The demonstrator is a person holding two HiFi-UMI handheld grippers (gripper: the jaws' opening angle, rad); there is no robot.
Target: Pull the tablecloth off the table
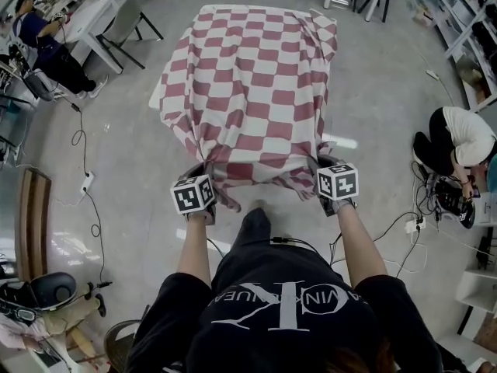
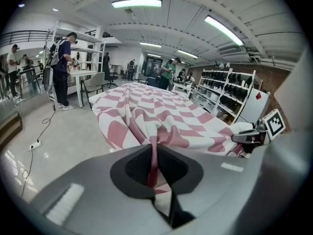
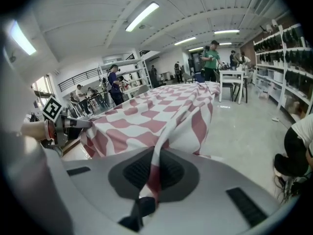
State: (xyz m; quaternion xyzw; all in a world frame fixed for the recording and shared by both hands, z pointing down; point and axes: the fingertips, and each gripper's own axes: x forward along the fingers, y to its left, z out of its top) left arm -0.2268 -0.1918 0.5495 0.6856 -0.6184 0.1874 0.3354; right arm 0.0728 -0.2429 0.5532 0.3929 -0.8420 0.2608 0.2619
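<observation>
A red-and-white checked tablecloth [image 1: 252, 84] drapes over a table and hangs down its sides, hiding it. My left gripper [image 1: 200, 183] is shut on the cloth's near left corner, and a pinched fold of tablecloth [image 2: 152, 163] runs between its jaws. At the near right corner my right gripper [image 1: 326, 179] is shut on the cloth too, with a twisted strip of tablecloth [image 3: 155, 168] clamped in its jaws. The near edge is lifted and bunched between the two grippers. In each gripper view the other gripper shows across the cloth, the right gripper [image 2: 254, 136] and the left gripper [image 3: 56, 124].
Grey floor surrounds the table. A person [image 1: 458, 142] crouches at the right by cables and a power strip [image 1: 411, 225]. Another person [image 1: 39, 41] sits at the far left by a white desk and chair [image 1: 124, 22]. Shelving [image 1: 466, 22] lines the right wall.
</observation>
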